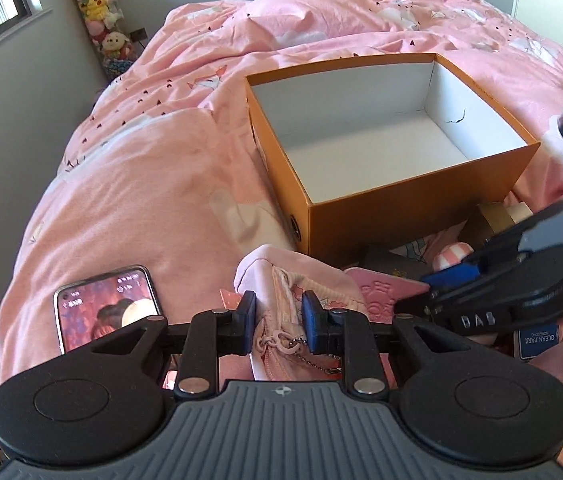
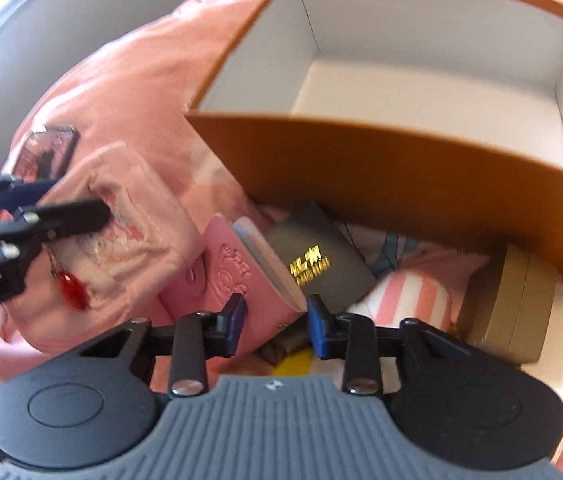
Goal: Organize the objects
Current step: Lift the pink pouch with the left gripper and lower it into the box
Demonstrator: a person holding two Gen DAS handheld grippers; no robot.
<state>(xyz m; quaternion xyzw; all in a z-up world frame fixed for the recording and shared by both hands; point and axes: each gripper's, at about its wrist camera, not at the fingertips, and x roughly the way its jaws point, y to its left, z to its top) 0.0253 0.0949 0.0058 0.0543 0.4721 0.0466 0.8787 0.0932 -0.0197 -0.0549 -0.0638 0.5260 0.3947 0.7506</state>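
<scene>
My left gripper [image 1: 279, 320] is shut on a soft pink zip pouch [image 1: 301, 276], gripping it near the zipper pull; the pouch also shows in the right wrist view [image 2: 129, 216] with a red charm hanging from it. An open orange box [image 1: 413, 204] with a bare white inside stands just beyond on the pink bed. My right gripper [image 2: 277, 324] is open around the corner of a pink embossed card holder [image 2: 241, 276]; the view is blurred. Behind the holder lies a grey booklet with gold lettering [image 2: 317, 264].
A lit phone [image 1: 107, 308] lies on the pink duvet [image 1: 141, 168] to the left. A gold box [image 2: 509, 304], a pink striped item [image 2: 413, 296] and a blue Ocean Park card [image 1: 537, 340] lie before the orange box [image 2: 401, 168]. Plush toys [image 1: 101, 12] stand in the far corner.
</scene>
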